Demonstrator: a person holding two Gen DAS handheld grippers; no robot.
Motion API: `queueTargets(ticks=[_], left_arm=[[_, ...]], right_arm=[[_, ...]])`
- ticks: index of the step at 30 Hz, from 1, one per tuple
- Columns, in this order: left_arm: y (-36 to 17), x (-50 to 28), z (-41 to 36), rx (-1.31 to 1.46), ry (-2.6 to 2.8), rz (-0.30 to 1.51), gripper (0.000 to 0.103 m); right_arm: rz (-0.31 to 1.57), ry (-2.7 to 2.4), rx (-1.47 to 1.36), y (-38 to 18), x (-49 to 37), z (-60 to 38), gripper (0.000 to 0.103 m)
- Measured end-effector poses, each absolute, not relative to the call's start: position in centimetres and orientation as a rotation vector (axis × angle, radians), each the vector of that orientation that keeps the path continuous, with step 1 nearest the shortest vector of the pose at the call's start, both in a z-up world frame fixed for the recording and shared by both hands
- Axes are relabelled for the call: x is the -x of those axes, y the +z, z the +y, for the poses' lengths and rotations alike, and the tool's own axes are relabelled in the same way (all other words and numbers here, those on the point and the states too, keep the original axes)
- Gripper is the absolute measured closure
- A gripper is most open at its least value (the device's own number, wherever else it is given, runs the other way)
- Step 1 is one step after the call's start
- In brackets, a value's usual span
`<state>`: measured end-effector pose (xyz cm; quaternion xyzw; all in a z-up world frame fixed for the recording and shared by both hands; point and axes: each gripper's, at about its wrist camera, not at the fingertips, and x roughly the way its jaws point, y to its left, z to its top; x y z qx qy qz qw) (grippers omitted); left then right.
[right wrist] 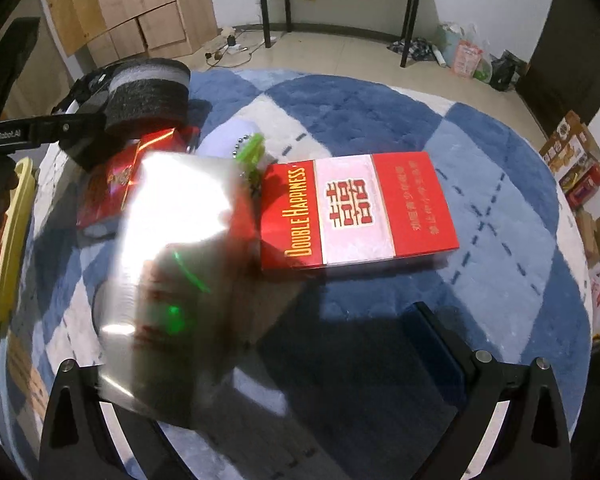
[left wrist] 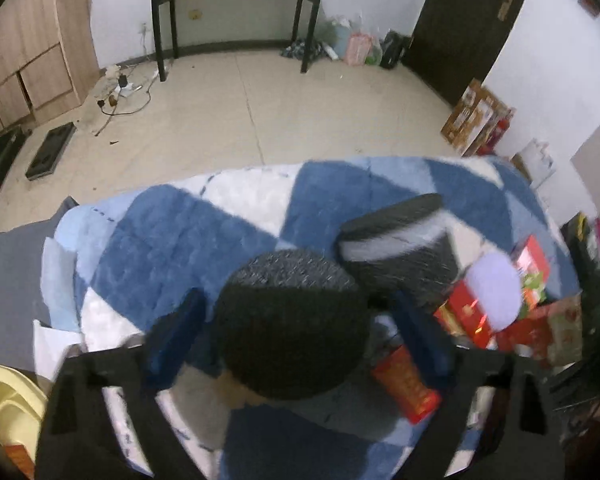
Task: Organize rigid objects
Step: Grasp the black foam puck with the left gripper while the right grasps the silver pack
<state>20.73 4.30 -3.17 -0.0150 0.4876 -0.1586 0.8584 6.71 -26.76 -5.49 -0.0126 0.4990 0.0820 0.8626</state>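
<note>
My left gripper [left wrist: 296, 316] has its blue fingers spread on either side of a round dark grey foam roll [left wrist: 292, 324]; contact is not visible. A second grey roll with a pale band [left wrist: 396, 248] lies just beyond it. In the right wrist view the left gripper [right wrist: 80, 128] carries the roll [right wrist: 148, 96] at the upper left. My right gripper [right wrist: 268, 344] holds a shiny reflective sheet [right wrist: 172, 260] over the rug. A red "Double Happiness" box [right wrist: 356, 212] lies flat on the blue and white rug [right wrist: 380, 120].
Red boxes [left wrist: 480, 312] and a lilac round object [left wrist: 496, 288] lie at the rug's right side. A red packet [right wrist: 112, 184] and a green keyring [right wrist: 252, 156] lie left of the box. A yellow tray [right wrist: 12, 240] sits at the left edge.
</note>
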Motion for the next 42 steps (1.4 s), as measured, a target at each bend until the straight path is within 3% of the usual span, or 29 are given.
queueTargets(ticks=[1, 5, 7, 10, 11, 12, 19, 42], left_arm=[[-2.9, -20.8, 4.4, 0.044, -0.331, 1.02, 0.032], [-2.6, -20.7, 4.1, 0.041, -0.354, 1.021, 0.034], [-2.7, -20.3, 3.9, 0.027, -0.358, 1.015, 0.035], [-2.8, -19.7, 3.7, 0.036, -0.378, 1.029, 0.035], [-2.7, -19.4, 3.5, 0.029, -0.382, 1.037, 0.035], [-2.6, -19.1, 3.3, 0.013, -0.385, 1.035, 0.035], [-1.0, -16.2, 3.6, -0.038, -0.415, 1.012, 0.035], [2.6, -5.7, 12.7, 0.172, -0.291, 0.899, 0.035]], right_arm=[[1.045, 0.172, 0.025, -5.4, -6.7, -26.8, 0.001], [1.028, 0.183, -0.025, -4.9, -6.1, -27.4, 0.012], [1.03, 0.209, -0.04, -4.9, -5.7, -27.5, 0.026], [1.021, 0.248, -0.035, -4.6, -5.0, -27.5, 0.058], [1.021, 0.265, -0.034, -4.5, -4.8, -27.4, 0.075], [1.017, 0.276, -0.03, -4.4, -4.5, -27.4, 0.079], [1.023, 0.303, -0.045, -3.2, -3.1, -28.9, 0.08], [0.944, 0.389, 0.088, 1.9, 2.8, -29.1, 0.081]])
